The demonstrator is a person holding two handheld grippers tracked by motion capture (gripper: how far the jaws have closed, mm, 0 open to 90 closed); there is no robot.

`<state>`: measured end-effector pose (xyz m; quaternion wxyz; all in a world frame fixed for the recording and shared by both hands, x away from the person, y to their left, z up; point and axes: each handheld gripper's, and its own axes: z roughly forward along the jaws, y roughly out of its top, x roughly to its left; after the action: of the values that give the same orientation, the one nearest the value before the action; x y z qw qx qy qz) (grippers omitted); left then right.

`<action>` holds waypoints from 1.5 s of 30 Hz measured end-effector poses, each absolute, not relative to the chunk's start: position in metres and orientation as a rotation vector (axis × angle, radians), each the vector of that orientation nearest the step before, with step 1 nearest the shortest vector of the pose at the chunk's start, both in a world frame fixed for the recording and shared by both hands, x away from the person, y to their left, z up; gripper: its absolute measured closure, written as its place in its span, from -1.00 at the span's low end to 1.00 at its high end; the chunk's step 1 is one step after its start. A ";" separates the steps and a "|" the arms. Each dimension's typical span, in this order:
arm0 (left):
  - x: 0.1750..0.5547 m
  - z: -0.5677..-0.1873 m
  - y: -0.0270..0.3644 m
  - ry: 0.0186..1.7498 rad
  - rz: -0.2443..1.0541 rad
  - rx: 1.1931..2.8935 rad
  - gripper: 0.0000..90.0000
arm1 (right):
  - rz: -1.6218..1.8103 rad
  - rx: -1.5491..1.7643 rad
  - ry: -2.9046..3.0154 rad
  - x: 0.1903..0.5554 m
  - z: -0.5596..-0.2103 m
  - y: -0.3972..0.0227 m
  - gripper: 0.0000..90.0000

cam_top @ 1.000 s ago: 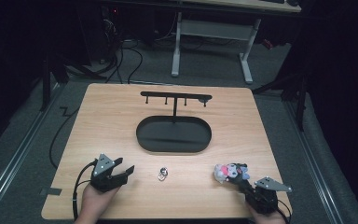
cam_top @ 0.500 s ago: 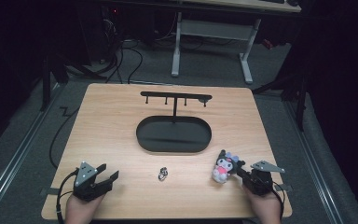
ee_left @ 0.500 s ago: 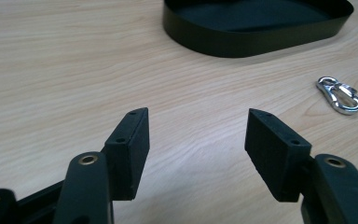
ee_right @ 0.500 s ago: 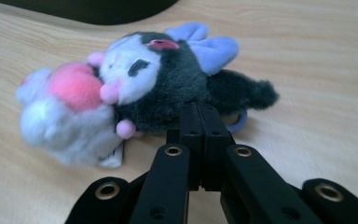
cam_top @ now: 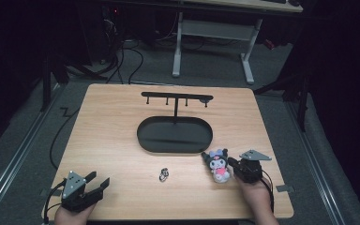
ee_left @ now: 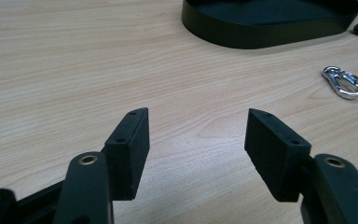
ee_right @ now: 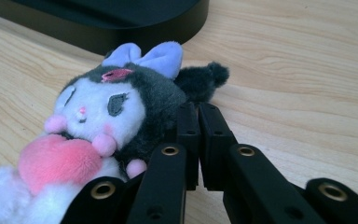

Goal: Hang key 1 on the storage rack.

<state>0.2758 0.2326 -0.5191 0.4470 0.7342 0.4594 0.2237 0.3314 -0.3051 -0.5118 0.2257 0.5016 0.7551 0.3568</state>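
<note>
A plush toy [cam_top: 217,165] with a black-and-white head, lilac bow and pink heart lies near the table's front right, just below the black oval tray [cam_top: 187,140]. My right gripper [cam_top: 233,163] touches its right side. In the right gripper view the jaws [ee_right: 198,108] are pressed together against the dark back of the plush toy's [ee_right: 102,112] head; what they pinch is hidden. My left gripper [cam_top: 98,179] rests open at the front left corner, nothing between its jaws [ee_left: 196,116]. A small silver clasp [cam_top: 163,175] lies on the wood between the two grippers, right of the left jaws [ee_left: 342,83].
The tray [ee_left: 261,37] carries a thin post topped by a black bar with several pegs [cam_top: 176,97]. Its wall [ee_right: 121,35] stands just beyond the plush. A cable [cam_top: 56,140] runs off the table's left edge. Hands hold both grippers at the front edge.
My left gripper has drawn back and left toward the front corner. The right gripper has moved forward and left with the plush, which turned from lying sideways to face up.
</note>
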 end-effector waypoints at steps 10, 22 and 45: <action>0.285 -0.514 0.223 1.095 0.556 1.817 -0.14 | 0.996 1.389 2.056 0.317 -0.510 -0.312 0.69; 0.308 -0.517 0.197 0.988 0.520 1.884 -0.19 | 1.060 1.551 1.969 0.303 -0.506 -0.321 0.49; 0.322 -0.523 0.184 0.937 0.435 1.883 -0.13 | 0.663 1.664 2.126 0.302 -0.486 -0.319 0.04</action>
<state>0.3218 0.1841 -0.5225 0.4768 0.7707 0.3833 0.1780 0.3025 -0.3188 -0.4857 0.1798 0.5889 0.7523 0.2344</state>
